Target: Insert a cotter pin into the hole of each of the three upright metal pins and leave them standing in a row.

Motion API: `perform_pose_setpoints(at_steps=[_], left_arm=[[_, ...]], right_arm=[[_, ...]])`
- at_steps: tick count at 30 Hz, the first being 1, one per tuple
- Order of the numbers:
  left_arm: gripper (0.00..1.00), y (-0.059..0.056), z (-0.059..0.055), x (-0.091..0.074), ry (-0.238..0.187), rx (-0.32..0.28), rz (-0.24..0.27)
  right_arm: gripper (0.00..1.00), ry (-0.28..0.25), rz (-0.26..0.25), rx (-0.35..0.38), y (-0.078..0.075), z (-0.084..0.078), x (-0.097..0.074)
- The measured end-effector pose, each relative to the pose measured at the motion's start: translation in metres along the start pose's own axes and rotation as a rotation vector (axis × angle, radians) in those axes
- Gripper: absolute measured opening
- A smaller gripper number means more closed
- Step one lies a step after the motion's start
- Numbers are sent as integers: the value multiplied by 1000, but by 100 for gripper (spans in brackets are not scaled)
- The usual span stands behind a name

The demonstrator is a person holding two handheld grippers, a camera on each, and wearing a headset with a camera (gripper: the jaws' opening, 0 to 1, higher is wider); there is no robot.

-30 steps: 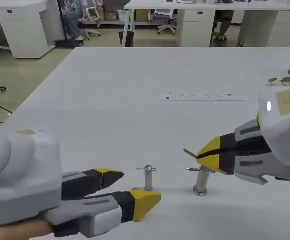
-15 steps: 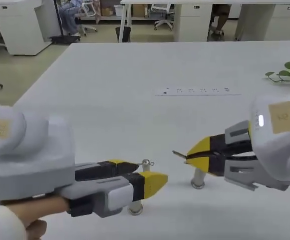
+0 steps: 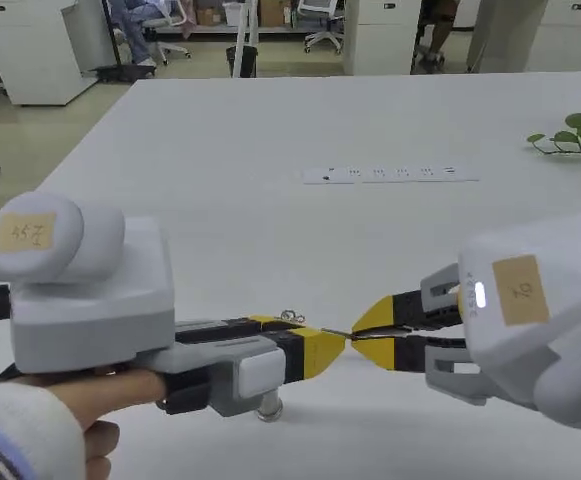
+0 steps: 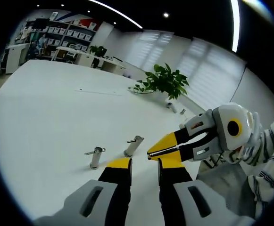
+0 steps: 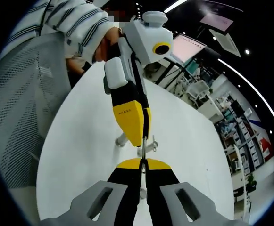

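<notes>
Right claw (image 5: 144,163) pinches a cotter pin (image 5: 145,147) beside the left claw (image 4: 144,163).

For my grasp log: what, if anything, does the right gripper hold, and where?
A cotter pin, pinched by one end between its fingers; the rest sticks out.

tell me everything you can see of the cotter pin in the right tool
The cotter pin is a thin, grey, wire-like piece of metal, straight as far as it shows. The right tool is shut on one end of it between its yellow tips. The rest juts forward, held above the white table, toward a yellow tip of the open left tool. Whether its free end touches that tip cannot be told.
</notes>
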State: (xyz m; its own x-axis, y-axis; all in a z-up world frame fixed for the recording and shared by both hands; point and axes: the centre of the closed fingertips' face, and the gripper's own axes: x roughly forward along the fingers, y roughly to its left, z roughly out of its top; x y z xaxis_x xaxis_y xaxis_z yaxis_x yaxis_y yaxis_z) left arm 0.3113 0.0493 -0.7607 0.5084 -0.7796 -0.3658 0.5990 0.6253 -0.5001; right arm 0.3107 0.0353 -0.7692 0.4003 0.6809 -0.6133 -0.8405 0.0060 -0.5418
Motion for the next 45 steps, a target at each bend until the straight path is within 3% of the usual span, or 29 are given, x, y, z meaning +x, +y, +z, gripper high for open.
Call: perform_pose_setpoints(at_steps=[8, 14, 25, 29, 33, 38, 45], left_arm=[[12, -1, -3, 2, 11, -19, -4], [6, 1, -11, 3, 42, -40, -3], [3, 3, -16, 5, 62, -84, -5], [2, 3, -14, 7, 40, -133, -6], [1, 2, -17, 7, 58, -162, -10], [1, 1, -19, 5, 71, -149, -15], [1, 0, -19, 3, 74, -214, -17]], right_arm=[[2, -5, 15, -13, 5, 3, 3], [2, -1, 25, -30, 8, 3, 6], [2, 10, 42, -52, 13, 2, 10], [2, 8, 51, -53, 13, 3, 10], [2, 8, 58, -57, 15, 3, 9], [2, 6, 64, -64, 17, 4, 9], [3, -1, 66, -59, 16, 6, 9]])
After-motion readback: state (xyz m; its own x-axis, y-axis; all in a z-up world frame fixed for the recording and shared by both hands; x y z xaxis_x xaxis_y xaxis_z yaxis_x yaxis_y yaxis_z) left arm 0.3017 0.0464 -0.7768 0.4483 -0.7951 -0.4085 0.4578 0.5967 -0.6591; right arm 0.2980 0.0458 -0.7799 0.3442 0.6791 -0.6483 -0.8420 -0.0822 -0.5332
